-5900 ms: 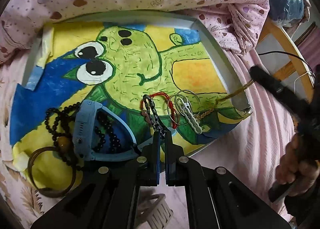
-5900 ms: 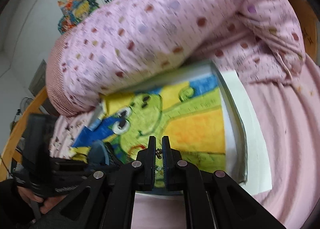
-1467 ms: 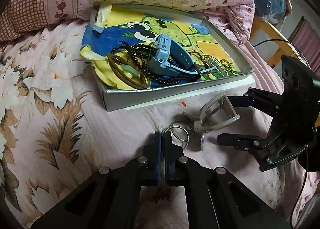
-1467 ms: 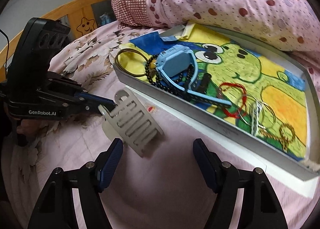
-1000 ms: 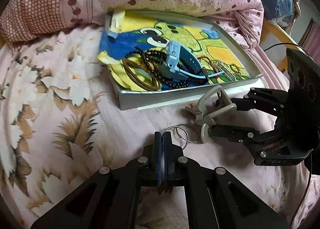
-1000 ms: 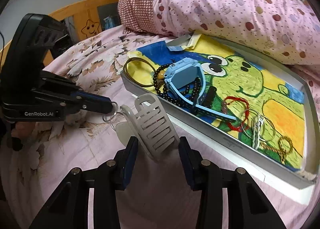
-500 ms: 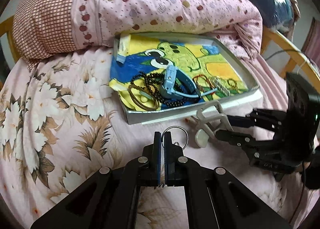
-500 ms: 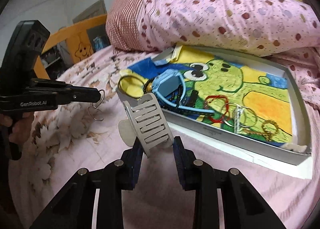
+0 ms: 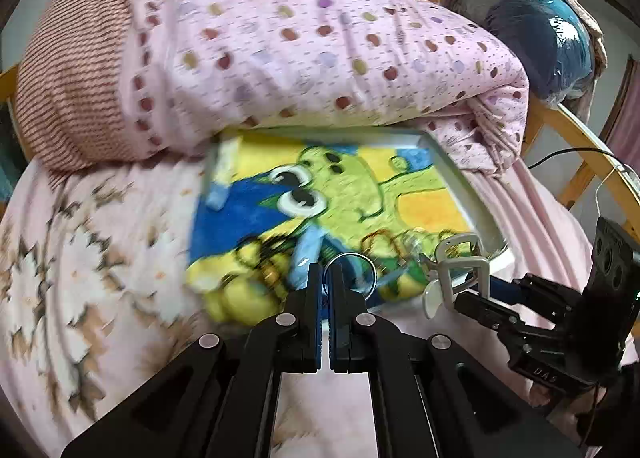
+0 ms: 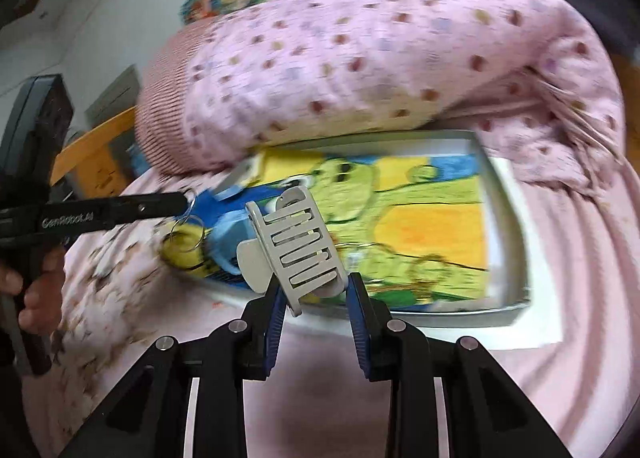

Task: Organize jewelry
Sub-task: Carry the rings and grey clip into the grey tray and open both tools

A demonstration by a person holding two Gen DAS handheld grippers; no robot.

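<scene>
A shallow white tray lined with a green frog drawing lies on the bed; it also shows in the right wrist view. Blurred jewelry lies at its near end, with a light blue watch. My left gripper is shut on thin silver rings, held in the air in front of the tray's near edge; the rings hang from it in the right wrist view. My right gripper is shut on a grey claw hair clip, lifted in front of the tray. The clip also shows in the left wrist view.
A pink spotted quilt and checked pillow lie behind the tray. The bed has a floral pink sheet and a wooden rail. A blue bundle sits at the back right.
Both grippers have lifted their items off the sheet and moved towards the tray. The right gripper closed on the hair clip about a second ago. The views are motion-blurred now.
</scene>
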